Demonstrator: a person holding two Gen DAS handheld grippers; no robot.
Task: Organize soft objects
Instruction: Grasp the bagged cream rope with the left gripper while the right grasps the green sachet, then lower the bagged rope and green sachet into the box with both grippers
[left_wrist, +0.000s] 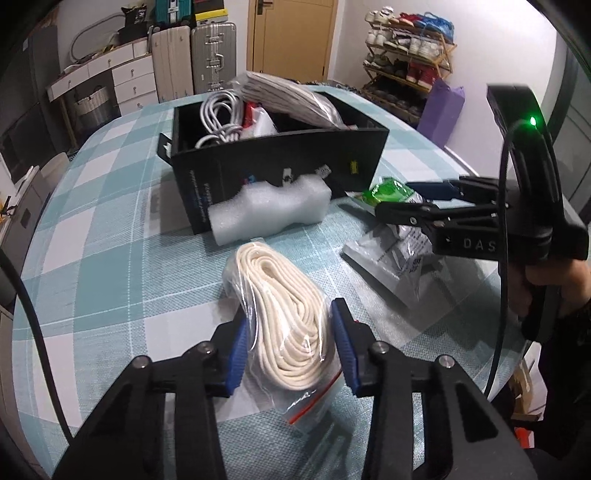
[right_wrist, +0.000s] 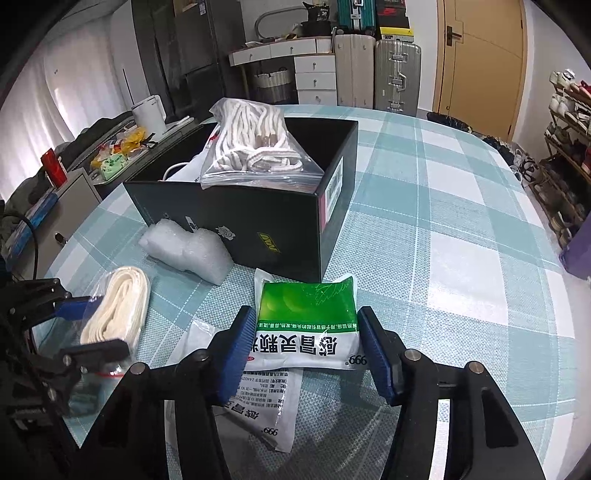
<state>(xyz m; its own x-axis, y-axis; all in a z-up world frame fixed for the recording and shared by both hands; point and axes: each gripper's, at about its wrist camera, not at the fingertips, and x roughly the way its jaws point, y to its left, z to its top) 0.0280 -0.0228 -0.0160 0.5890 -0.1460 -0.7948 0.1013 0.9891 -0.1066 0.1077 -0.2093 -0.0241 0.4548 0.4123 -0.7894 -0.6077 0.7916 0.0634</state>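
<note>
Already both pinching — left tool (left_wrist: 290, 354) on bagged rope (left_wrist: 284, 317), right tool (right_wrist: 306, 354) on green pouch (right_wrist: 308, 314); slick film may slip, rope bundle sagging out before reaching box (right_wrist: 236, 206)

A checked teal-and-white tablecloth (left_wrist: 110, 206) carries a black box (left_wrist: 273, 166) mid-frame, foam block (left_wrist: 269, 210), bagged rope (left_wrist: 284, 325) and medicine packets (right_wrist: 306, 325) lower down.

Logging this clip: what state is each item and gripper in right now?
black box: open, part filled
rope bag: on table, pinched by left gripper
green packet: on table, squeezed by right gripper
foam block: lying against box
</note>
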